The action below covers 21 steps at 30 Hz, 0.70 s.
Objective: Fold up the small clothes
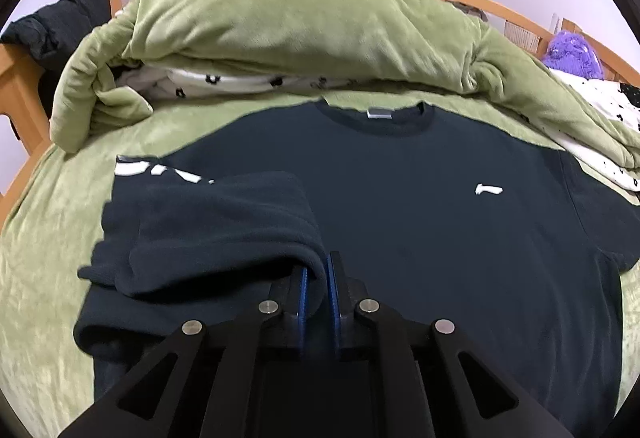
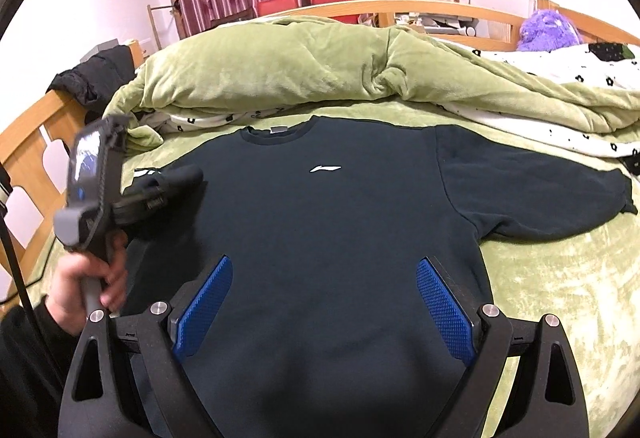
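A dark navy sweatshirt [image 1: 400,206] with a small white chest logo lies face up on the green bedspread, collar toward the far side; it also shows in the right wrist view [image 2: 320,222]. My left gripper [image 1: 318,278] is shut on the sweatshirt's left sleeve [image 1: 224,222], which is folded inward over the body. In the right wrist view the left gripper [image 2: 160,194] sits at the left, held in a hand. My right gripper [image 2: 324,302] is open and empty above the sweatshirt's lower body. The right sleeve [image 2: 532,190] lies spread out flat.
A bunched green quilt [image 1: 280,34] with a white flowered lining lies across the bed behind the collar. A wooden bed frame [image 2: 28,142] runs along the left, with a black garment [image 2: 96,74] draped on it. A purple plush toy [image 2: 548,30] sits at the far right.
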{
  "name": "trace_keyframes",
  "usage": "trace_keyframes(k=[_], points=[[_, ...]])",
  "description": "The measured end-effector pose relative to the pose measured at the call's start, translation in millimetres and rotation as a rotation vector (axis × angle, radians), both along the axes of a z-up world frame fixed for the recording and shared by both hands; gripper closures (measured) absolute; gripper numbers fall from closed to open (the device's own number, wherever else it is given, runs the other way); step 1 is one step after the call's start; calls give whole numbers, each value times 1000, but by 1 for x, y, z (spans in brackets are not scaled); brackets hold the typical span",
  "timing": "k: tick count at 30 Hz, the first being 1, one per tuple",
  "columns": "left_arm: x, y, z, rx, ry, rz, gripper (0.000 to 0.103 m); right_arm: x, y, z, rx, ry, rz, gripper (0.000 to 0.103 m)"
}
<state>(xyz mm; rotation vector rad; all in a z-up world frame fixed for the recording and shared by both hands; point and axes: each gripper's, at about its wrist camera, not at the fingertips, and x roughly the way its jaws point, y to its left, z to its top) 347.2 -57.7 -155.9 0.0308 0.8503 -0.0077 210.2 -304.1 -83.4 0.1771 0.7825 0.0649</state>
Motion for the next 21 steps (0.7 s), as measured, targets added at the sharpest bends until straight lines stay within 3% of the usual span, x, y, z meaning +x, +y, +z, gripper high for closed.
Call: trace_keyframes(k=[3,8,21], points=[[-10,-1,4,13,25,14,78,0,-2,2,21,2,-3,11],[-38,-1,23,44,-33,9,36,-4,8,6,6,-7,14,11],[-113,35,53,29,-106,49,36,-19,37,9,-67,-44,72,11]])
